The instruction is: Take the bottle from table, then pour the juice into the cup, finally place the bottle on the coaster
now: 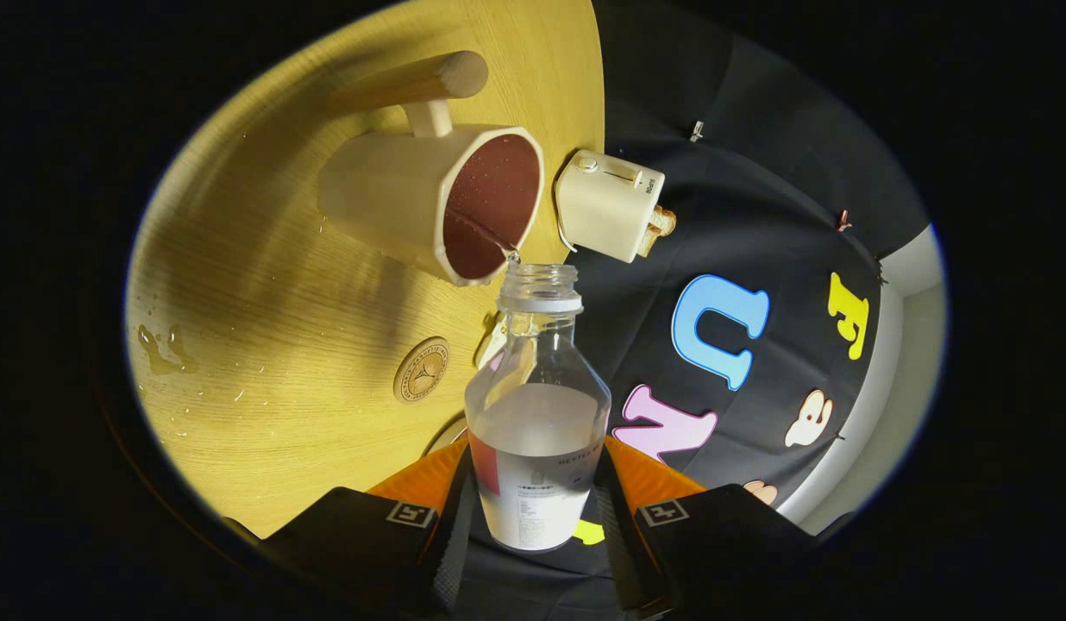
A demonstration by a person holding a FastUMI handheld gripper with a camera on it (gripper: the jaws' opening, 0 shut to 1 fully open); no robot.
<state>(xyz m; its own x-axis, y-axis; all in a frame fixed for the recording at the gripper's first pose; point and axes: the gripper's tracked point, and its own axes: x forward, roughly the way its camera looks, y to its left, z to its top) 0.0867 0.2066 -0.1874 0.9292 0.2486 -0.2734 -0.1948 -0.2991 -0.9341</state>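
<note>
My gripper (537,509) at bottom centre of frame, both fingers pressed on bottle (537,431) between them. Bottle clear glass, no cap, label on lower body, about half full of pale cloudy juice. Bottle mouth touching rim of cup (438,203), upper centre. Cup cream outside, dark red inside, wooden handle. Round coaster (422,369) left of bottle on wooden table (266,345). Spilled drops at left of table. Small cream toaster (609,204) right of cup.

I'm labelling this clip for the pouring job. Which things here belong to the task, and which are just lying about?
Task things: the bottle, clamped between the gripper fingers with its mouth at the cup's rim; the cup; the round coaster on the table.

Just lying about: the small toaster beside the cup; spilled drops.
</note>
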